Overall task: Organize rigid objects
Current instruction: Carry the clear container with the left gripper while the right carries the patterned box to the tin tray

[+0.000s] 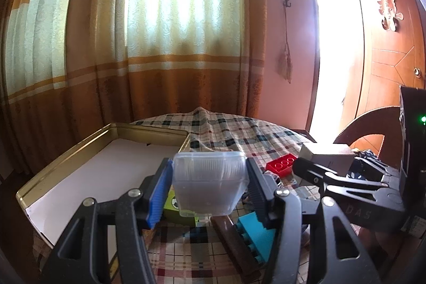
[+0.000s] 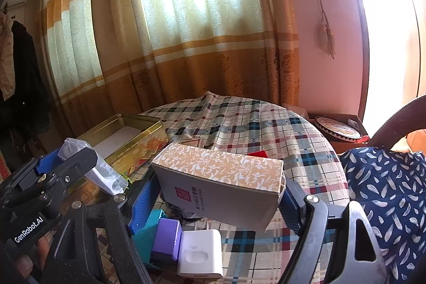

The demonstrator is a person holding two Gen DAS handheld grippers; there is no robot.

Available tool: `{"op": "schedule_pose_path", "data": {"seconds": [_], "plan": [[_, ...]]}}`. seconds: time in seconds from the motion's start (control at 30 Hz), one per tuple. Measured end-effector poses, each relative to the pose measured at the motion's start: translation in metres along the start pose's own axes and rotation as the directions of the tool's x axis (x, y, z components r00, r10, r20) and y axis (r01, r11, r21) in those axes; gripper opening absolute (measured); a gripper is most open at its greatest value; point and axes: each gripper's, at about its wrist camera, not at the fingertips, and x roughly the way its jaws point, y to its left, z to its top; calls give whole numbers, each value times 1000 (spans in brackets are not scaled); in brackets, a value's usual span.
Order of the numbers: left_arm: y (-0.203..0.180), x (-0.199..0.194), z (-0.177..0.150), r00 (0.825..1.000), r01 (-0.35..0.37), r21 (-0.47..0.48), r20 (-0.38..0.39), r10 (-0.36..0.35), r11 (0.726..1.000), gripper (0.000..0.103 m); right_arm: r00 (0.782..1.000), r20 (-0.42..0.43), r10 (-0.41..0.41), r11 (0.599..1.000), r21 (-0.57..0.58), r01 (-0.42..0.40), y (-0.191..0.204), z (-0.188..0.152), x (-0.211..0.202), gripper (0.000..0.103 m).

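Observation:
My left gripper (image 1: 209, 182) is shut on a clear plastic box (image 1: 209, 180), held above the table just right of the gold tin tray (image 1: 64, 159). The same clear plastic box (image 2: 93, 167) and the left gripper (image 2: 80, 164) show at the left of the right wrist view. My right gripper (image 2: 221, 193) is shut on a patterned beige carton (image 2: 221, 182), lifted over the plaid tablecloth (image 2: 266, 129); the carton (image 1: 327, 157) also appears at the right of the left wrist view. The tin tray (image 2: 133, 135) has a white liner and nothing visible in it.
Under the left gripper lie a green box (image 1: 177, 206), a teal brick (image 1: 255, 230), a brown bar (image 1: 231, 238) and a red brick (image 1: 282, 164). Below the carton sit a purple block (image 2: 166, 238) and a white charger (image 2: 199, 254). A blue patterned cloth (image 2: 386, 198) is right.

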Motion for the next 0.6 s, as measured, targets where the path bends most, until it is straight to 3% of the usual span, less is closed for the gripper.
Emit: {"op": "schedule_pose_path", "data": {"seconds": [0.6], "plan": [[18, -12, -2, 1000, -23, -29, 16, 24, 999, 55, 1000, -8, 27, 999, -30, -27, 23, -1, 1, 81]]}}
